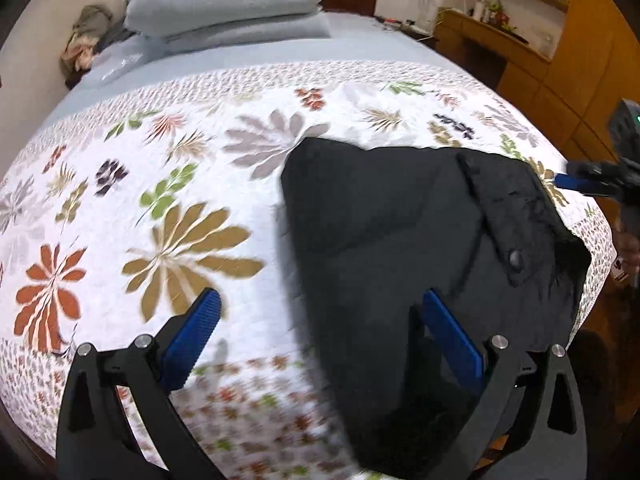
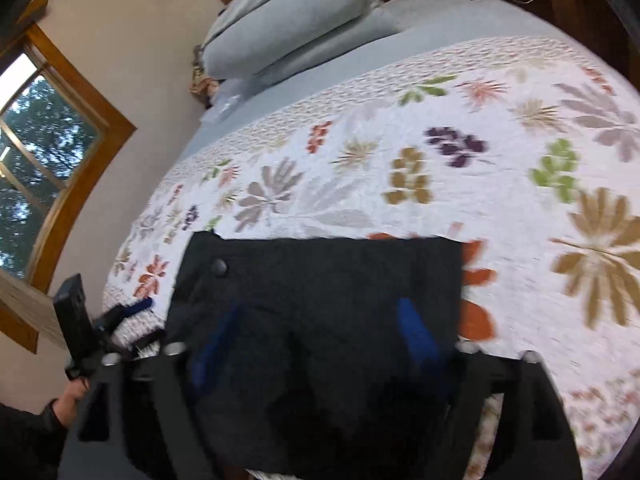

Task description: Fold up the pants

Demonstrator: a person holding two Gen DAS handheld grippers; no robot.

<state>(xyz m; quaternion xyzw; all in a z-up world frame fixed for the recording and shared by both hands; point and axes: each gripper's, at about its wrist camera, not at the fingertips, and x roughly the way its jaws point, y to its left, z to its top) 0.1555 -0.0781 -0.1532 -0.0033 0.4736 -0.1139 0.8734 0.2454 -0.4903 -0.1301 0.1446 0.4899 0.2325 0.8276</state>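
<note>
Lying folded on the near part of your bed, the black pants (image 1: 420,248) sit on the flowered quilt (image 1: 160,184), close to its edge, with a flap and a round button (image 1: 516,258) showing on top. Your left gripper (image 1: 320,320) hangs above the fabric's left border with its blue pads (image 1: 196,328) spread wide and nothing pinched between them; one finger is over the quilt, the other over the dark cloth. Your right gripper (image 2: 316,340) hovers over the pants too, its blurred blue fingers (image 2: 416,332) set well apart and clear of the cloth, so neither tool grips anything. Grey pillows (image 1: 228,0) are stacked at the far end, and a wood-framed window (image 2: 36,152) is on the wall.
</note>
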